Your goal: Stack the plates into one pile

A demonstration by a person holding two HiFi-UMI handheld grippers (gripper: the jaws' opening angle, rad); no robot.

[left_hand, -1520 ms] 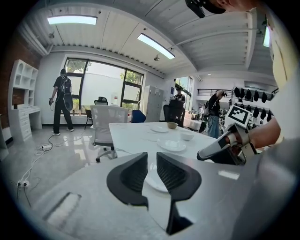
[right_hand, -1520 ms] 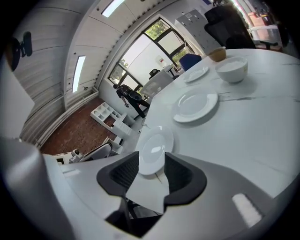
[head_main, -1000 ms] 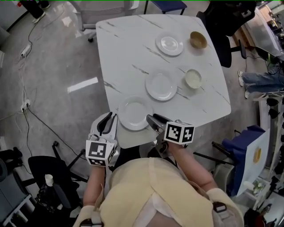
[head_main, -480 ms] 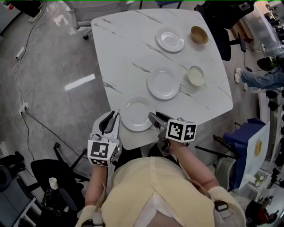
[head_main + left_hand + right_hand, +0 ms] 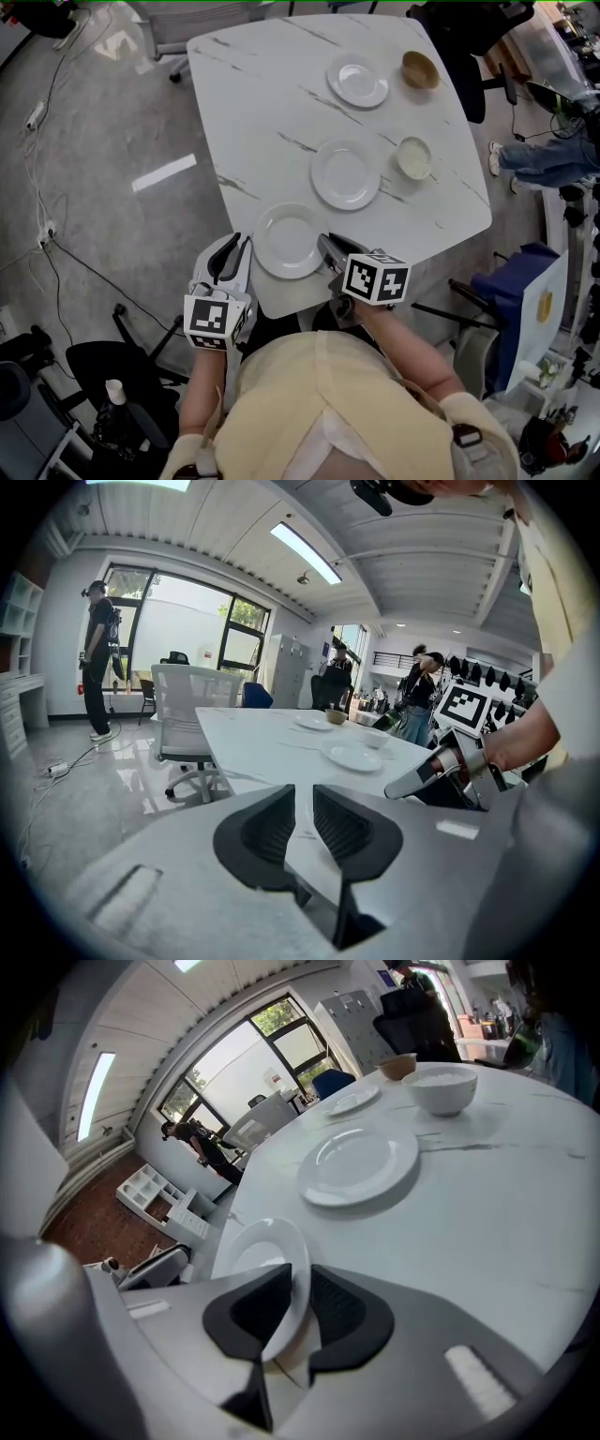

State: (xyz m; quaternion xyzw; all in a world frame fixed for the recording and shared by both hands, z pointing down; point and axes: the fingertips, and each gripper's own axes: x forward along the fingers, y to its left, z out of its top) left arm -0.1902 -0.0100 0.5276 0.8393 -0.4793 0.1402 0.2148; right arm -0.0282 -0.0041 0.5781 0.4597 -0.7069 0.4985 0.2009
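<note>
Three white plates lie apart on the white marble table: a near plate at the front edge, a middle plate and a far plate. My right gripper is at the near plate's right rim. Its jaws are closing, and in the right gripper view the rim of the near plate sits between the pads of that gripper, which touch it. My left gripper hangs off the table's front-left edge, left of the near plate. A narrow gap shows between the jaws of the left gripper, with nothing in it.
A white bowl stands right of the middle plate and a brown bowl right of the far plate. Office chairs stand behind the table's far edge. Cables run over the grey floor at the left. People stand off to the right.
The right gripper's jaws have closed in on the near plate's right rim. Both hands have stayed about where they were, and the plates have not moved.
</note>
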